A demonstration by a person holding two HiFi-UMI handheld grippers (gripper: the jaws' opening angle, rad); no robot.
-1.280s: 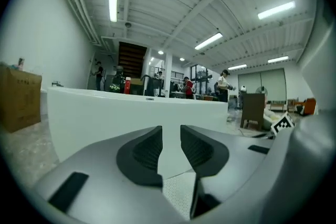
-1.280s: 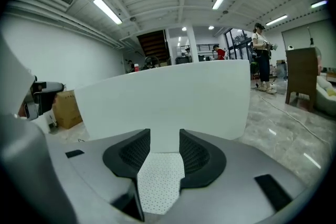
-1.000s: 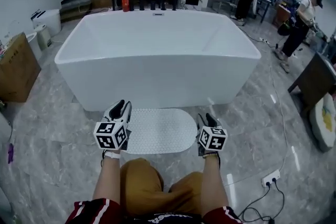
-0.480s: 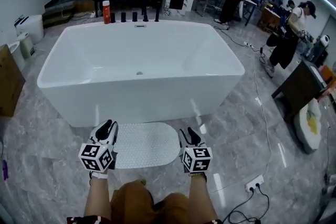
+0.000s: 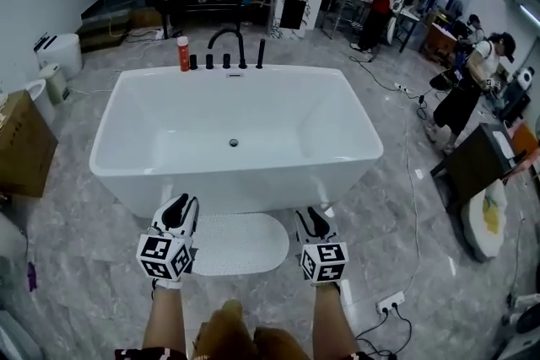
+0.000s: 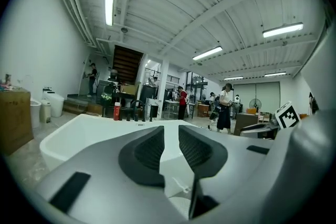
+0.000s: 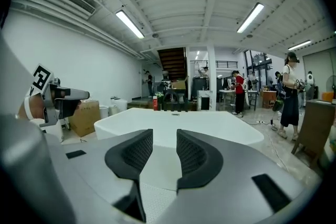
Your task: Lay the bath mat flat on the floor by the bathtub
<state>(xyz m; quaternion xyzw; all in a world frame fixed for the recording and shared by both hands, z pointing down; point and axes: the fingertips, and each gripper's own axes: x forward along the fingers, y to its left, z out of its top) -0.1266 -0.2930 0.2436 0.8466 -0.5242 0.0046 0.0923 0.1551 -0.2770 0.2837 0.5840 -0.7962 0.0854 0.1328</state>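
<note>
The white oval bath mat point(image 5: 239, 243) lies flat on the marble floor against the front of the white bathtub point(image 5: 236, 139). My left gripper point(image 5: 181, 205) hovers at the mat's left end and my right gripper point(image 5: 314, 217) at its right end, both pointing toward the tub. In the left gripper view the left gripper point(image 6: 170, 131) shows a gap with nothing in it. In the right gripper view the right gripper point(image 7: 164, 136) is closing, its jaws still apart and empty, with the dotted mat point(image 7: 156, 206) below and the tub point(image 7: 199, 123) ahead.
A red bottle point(image 5: 182, 53) and a black faucet point(image 5: 226, 42) stand on the tub's far ledge. A cardboard box point(image 5: 25, 152) sits at the left. At the right are a power strip with cables point(image 5: 386, 302), a dark table point(image 5: 481, 160) and a person point(image 5: 462, 97).
The head view has risen and pulled back, so more of the tub and room shows. Both grippers stay at the mat's ends; the mat lies as before.
</note>
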